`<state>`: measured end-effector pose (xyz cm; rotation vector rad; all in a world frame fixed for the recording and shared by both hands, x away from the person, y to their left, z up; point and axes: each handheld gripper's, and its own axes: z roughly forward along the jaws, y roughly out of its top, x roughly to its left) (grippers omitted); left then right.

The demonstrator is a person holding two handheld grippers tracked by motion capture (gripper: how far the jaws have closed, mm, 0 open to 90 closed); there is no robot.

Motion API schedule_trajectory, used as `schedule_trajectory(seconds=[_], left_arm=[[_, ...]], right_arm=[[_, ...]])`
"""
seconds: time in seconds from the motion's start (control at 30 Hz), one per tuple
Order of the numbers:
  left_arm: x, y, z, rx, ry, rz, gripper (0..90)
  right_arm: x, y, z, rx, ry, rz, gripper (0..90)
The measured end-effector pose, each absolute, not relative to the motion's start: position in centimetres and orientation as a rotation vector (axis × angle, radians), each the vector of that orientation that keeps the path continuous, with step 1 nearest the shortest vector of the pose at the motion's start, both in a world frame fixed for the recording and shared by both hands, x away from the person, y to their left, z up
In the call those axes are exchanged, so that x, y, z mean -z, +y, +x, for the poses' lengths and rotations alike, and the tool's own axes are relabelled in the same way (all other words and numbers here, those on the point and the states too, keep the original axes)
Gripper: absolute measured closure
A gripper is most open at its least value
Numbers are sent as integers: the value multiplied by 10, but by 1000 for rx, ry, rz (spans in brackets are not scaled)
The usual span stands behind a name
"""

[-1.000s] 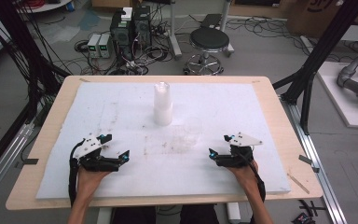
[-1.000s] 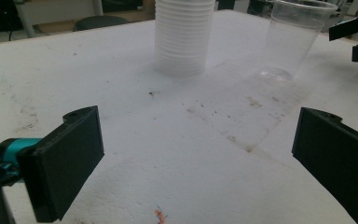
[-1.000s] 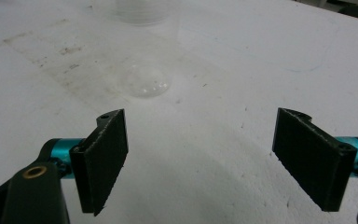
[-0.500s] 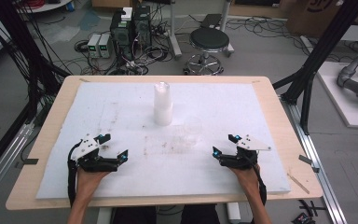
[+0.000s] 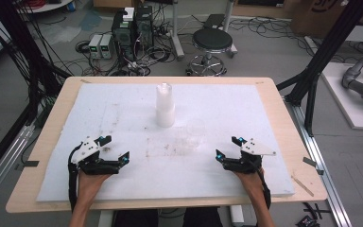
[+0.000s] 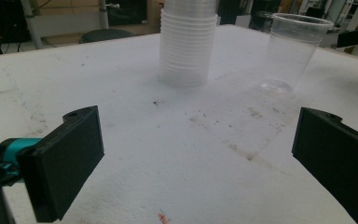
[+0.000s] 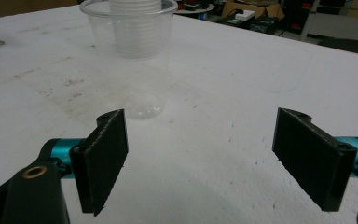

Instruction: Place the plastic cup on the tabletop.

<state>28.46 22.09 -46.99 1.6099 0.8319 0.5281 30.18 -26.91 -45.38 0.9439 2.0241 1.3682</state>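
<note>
— Two grippers, both waiting near the person's edge of the counter (image 5: 264, 101). Which step would you say is in hand?

— The approach, by my reading. A single clear cup (image 5: 195, 131) stands upright on the white sheet, just beside a stack of cups (image 5: 165, 105) and nearer the person than the stack. Neither tool touches either one.

— Where do the grippers sit against the cup?

— The right gripper (image 5: 228, 148) is well short of it and off to its right; in the right gripper view the cup (image 7: 131, 56) stands ahead, a little left of the gap, with the stack (image 7: 135, 25) showing through it from behind. The left gripper (image 5: 116, 148) is farther off; in its own view the stack (image 6: 188, 42) is ahead and the cup (image 6: 292, 51) off to the right.

— And the fingers?

— Spread wide on both. The right fingers (image 7: 101, 158) hold nothing, only bare sheet lies between them. Same for the left fingers (image 6: 61, 161): apart, empty, touching nothing.

— What does the next move call for?

— I'd judge the right gripper is better placed. It should go forward and slightly left, so the cup wall comes between the fingers, then close gently: thin plastic will likely buckle or skid.
</note>
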Motion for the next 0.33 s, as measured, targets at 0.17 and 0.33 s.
schedule_trajectory(seconds=[0.17,0.33], left_arm=[[470,220,284,-537,821,1615,19],[470,220,284,-535,826,1614,19]], right_arm=[[454,-270,303,-1375,2034,949,182],[454,-269,303,-1365,2036,942,182]])
